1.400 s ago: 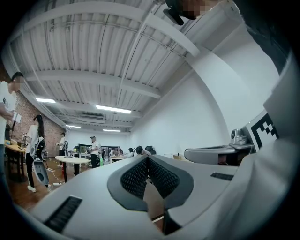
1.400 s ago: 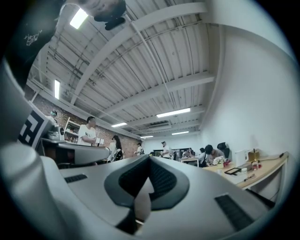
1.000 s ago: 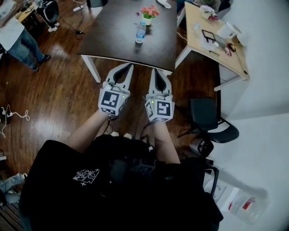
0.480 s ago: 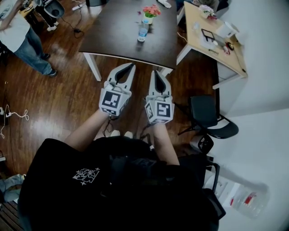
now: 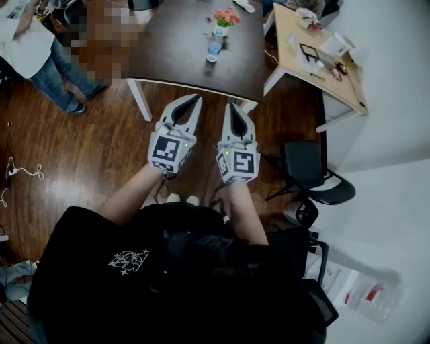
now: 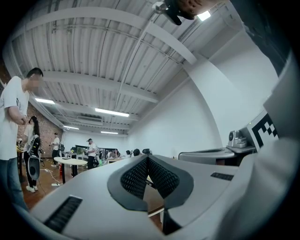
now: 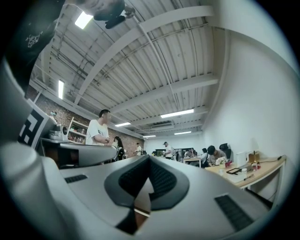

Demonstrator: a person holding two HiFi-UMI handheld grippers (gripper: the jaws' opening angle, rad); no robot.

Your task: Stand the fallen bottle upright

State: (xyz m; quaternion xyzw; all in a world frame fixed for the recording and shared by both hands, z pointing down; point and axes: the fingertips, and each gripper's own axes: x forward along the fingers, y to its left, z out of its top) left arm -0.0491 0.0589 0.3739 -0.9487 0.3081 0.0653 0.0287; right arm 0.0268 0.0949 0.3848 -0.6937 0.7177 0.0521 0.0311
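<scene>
A small clear bottle (image 5: 213,51) with a blue label is on the dark table (image 5: 175,60), near its far middle; at this size I cannot tell whether it lies or stands. Just behind it is a pot of pink flowers (image 5: 225,18). My left gripper (image 5: 196,99) and right gripper (image 5: 232,107) are held side by side in front of me, pointing at the table's near edge and well short of the bottle. Both are shut and empty. In the left gripper view the left gripper (image 6: 148,158) shows its pads meeting, and so does the right gripper (image 7: 149,157) in the right gripper view.
A light wooden desk (image 5: 322,74) with clutter stands right of the dark table. A black office chair (image 5: 306,171) is on the floor to my right. A person (image 5: 33,60) stands at the upper left. Cables (image 5: 20,171) lie on the wooden floor.
The person at the upper left has stepped further into view. Both grippers stay shut and keep their place in the head view, close to the table's near edge.
</scene>
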